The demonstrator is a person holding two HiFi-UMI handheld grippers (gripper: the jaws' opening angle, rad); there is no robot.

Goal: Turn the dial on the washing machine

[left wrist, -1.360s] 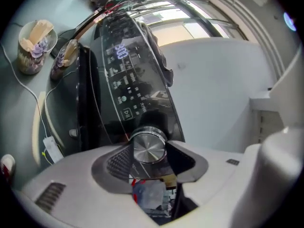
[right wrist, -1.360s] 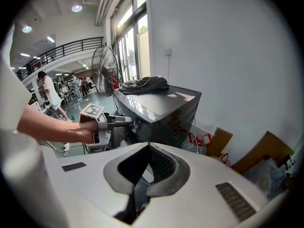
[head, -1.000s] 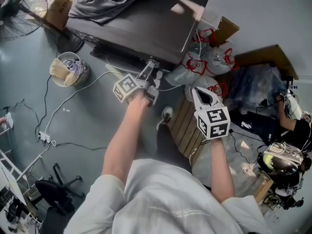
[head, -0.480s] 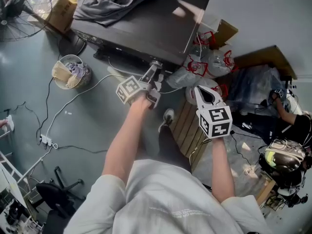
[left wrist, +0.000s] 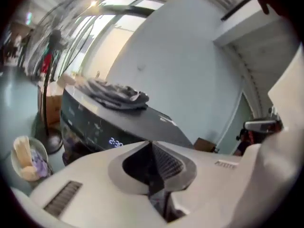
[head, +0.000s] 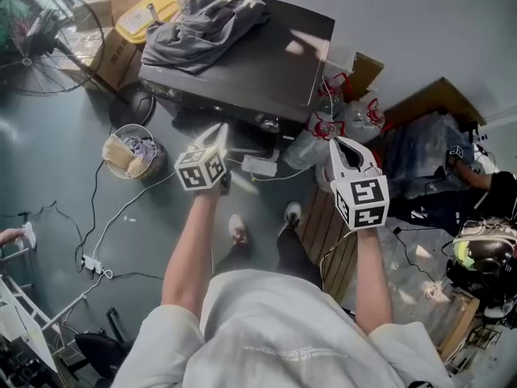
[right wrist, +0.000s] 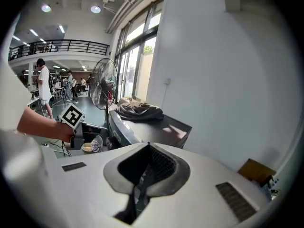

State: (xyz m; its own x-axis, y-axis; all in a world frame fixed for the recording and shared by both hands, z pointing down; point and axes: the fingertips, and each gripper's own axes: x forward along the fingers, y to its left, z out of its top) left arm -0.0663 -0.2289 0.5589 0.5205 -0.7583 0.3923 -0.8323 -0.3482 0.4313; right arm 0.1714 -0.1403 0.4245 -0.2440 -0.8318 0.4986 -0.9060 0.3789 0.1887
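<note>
Our left claw [head: 218,136] just snapped shut on nothing, held off the front of the washing machine [head: 258,63], dial prob. there; right claw [head: 342,145] pressed together, empty, parked aside to keep clear.

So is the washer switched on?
On. The washer has lit digits on its display.

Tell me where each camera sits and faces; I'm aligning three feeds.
Head view: on the person's head, facing down at the washing machine; shows both arms, left gripper, right gripper.
Left gripper view: rides the left gripper, facing the machine's display; its jaws have just been closing, nothing between them.
Right gripper view: rides the right gripper, facing the machine; shows its shut jaws and the left hand.
Shared: grey clothes in all three.
</note>
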